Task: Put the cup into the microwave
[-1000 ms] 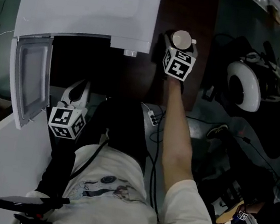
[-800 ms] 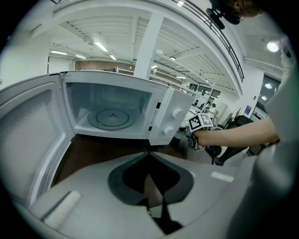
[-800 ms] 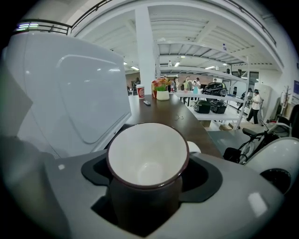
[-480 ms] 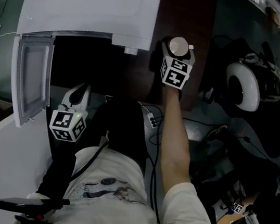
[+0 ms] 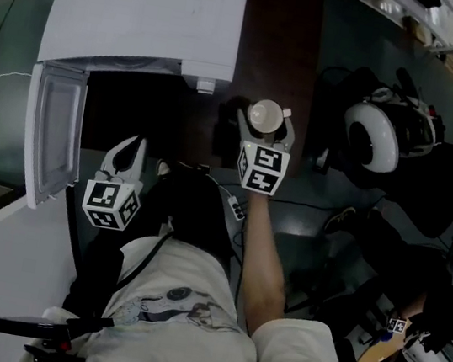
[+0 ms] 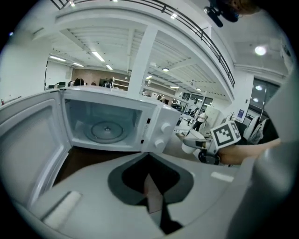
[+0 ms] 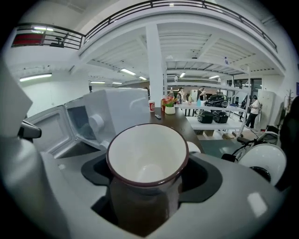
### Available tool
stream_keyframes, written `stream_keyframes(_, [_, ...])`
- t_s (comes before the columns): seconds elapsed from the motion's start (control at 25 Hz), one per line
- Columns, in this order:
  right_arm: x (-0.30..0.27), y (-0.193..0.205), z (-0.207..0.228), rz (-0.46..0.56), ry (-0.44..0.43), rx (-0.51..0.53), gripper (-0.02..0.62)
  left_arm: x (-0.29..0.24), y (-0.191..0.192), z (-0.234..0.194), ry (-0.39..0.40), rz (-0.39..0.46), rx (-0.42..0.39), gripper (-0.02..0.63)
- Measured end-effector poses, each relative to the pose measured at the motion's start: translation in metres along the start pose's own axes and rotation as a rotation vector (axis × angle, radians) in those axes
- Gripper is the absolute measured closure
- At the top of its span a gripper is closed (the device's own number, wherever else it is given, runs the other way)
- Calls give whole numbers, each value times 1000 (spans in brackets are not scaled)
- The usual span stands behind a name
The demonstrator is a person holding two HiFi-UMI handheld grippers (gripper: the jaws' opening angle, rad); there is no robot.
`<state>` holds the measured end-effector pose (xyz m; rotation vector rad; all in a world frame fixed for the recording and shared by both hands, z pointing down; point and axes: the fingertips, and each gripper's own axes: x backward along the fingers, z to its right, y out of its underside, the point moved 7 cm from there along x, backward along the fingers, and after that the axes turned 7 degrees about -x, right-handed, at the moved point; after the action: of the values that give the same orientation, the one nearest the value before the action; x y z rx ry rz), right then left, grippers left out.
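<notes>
Got the white cup [image 7: 147, 158] clamped in the right gripper [image 5: 263, 122]: jaws pressed on opposite sides of its wall, cup upright, mouth up, dark rim. Placed over the dark brown table [image 5: 281, 23], just right of the white microwave [image 5: 143, 9], off its front right corner and apart from the casing (can't tell from any view whether resting on the tabletop or lifted off it). Reading the right marker cube [image 5: 262, 169] face-up on the side of the cup away from the microwave, with a bare forearm [image 5: 262, 250] running back from it. Found the microwave door [image 5: 50, 135] swung wide open, hinged on the microwave's left side and sticking out toward the person. Holding the left gripper [image 5: 132, 148] in front of the open microwave cavity, near it but not touching, aimed straight in. Jaws there closed on each other, gripping nothing. Looking in through the left gripper view: round glass turntable [image 6: 106, 130] on the cavity floor, two round knobs [image 6: 167, 125] stacked one above the other on the panel right of the cavity. Also catching the cup and right gripper in that view, right of the microwave's knob panel and level with its lower half. Left marker cube [image 5: 110, 203] on the near side, away from the microwave front. Spotted a white round device [image 5: 370, 137] well right of the microwave, past the table edge.
</notes>
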<state>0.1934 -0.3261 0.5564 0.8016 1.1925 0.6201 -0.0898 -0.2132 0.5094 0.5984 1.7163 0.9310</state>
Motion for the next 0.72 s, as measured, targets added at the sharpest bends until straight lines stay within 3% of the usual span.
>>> stream_keyframes(0.28, [69, -11, -64, 32, -64, 10, 190, 11, -23, 0, 13, 129, -39, 607])
stream_keyframes(0.72, [71, -41, -182, 56, -253, 126, 190, 48, -47, -45, -43, 252, -33, 607])
